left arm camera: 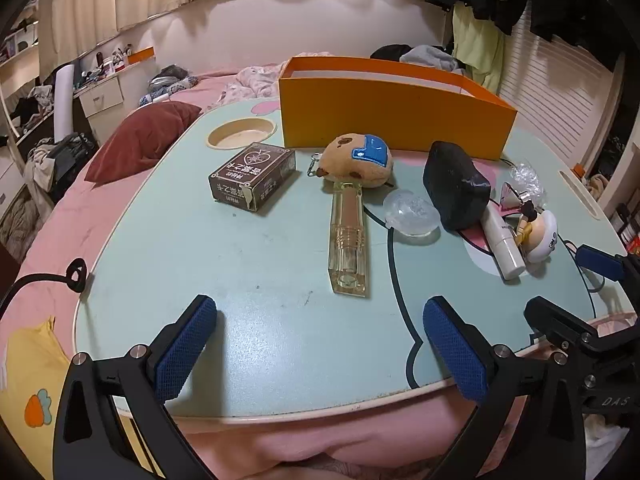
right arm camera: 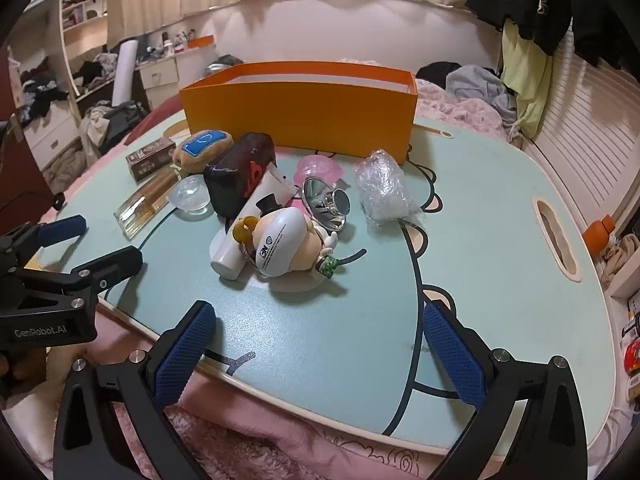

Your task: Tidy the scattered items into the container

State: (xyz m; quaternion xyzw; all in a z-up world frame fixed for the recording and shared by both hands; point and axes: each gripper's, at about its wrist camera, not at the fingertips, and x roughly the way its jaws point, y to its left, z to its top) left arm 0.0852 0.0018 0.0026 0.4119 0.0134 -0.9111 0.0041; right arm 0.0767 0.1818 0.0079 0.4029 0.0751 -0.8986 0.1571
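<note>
The left gripper (left arm camera: pixel 320 340) is being held wide apart over the near edge of the mint-green lap table (left arm camera: pixel 240 264), nothing between its blue pads. The right gripper (right arm camera: pixel 320 348) is likewise being held fully spread and empty, just beside it. The orange box (left arm camera: pixel 384 108) is being left standing at the far side of the table. In front of it the clutter is being left scattered: a brown card box (left arm camera: pixel 253 176), a plush keychain (left arm camera: pixel 360 160) touching a clear perfume bottle (left arm camera: pixel 349 240), a black pouch (left arm camera: pixel 456 184), a white tube (left arm camera: pixel 502 240), a toy figure (right arm camera: pixel 286 246) and a bubble-wrap bundle (right arm camera: pixel 384 188).
</note>
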